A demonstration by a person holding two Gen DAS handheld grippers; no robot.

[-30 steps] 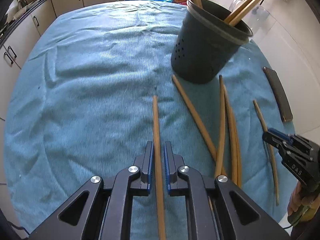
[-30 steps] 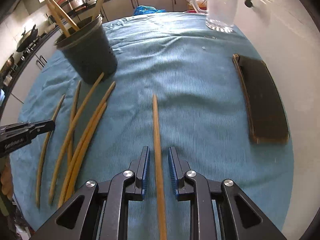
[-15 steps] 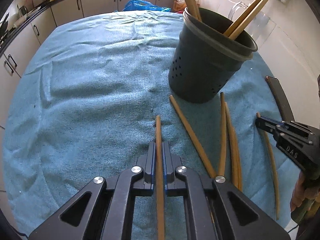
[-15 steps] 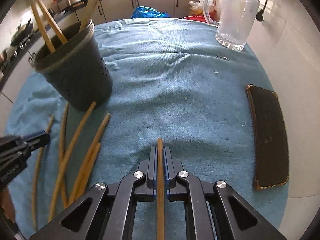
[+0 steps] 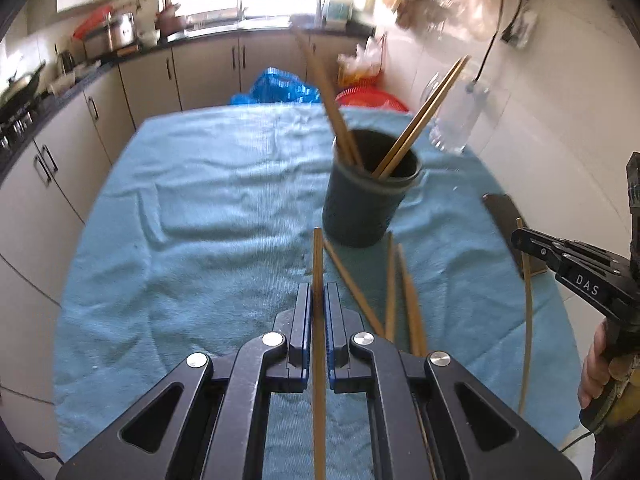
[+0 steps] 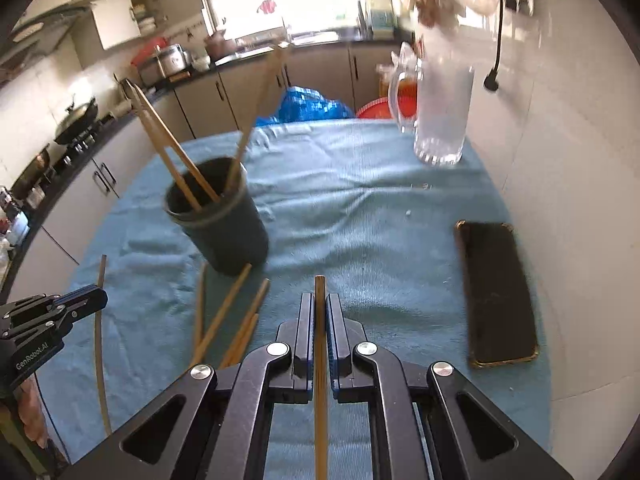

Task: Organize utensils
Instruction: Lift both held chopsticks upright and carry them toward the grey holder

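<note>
- Clamping a chopstick (image 5: 318,264) between its blue-padded fingers, the left gripper (image 5: 318,300) now rides lifted above the teal towel (image 5: 200,240); a second ago its tongs stood apart around that stick as it lay flat.
- The right gripper (image 6: 320,308) likewise pinches its own chopstick (image 6: 320,292), tongs narrowed onto the wood, where a second ago they were still spread.
- Both sticks jut forward past the fingertips, pointing toward the cup.
- Loose chopsticks (image 5: 400,292) lie on the towel just beside the left gripper, fanned out from the foot of the cup; one more curved stick (image 5: 528,320) lies nearer the right gripper.
- White lettering "DAS" (image 5: 587,284) reads on the right gripper's side in the left view; "GenRobot.AI" (image 6: 32,356) reads on the left gripper in the right view.
- A dark phone (image 6: 498,292) lies flat near the towel's right edge, well apart from the chopsticks.
- The dark utensil cup (image 5: 366,204) stands upright mid-towel, three chopsticks leaning inside it; both views now look at it from higher and farther back than half a second ago.
- Open towel stretches to the left of the cup.
- A glass mug (image 6: 440,116) stands near the far right edge; beyond the table are cabinets (image 5: 208,68) and a blue bag (image 5: 276,88).
</note>
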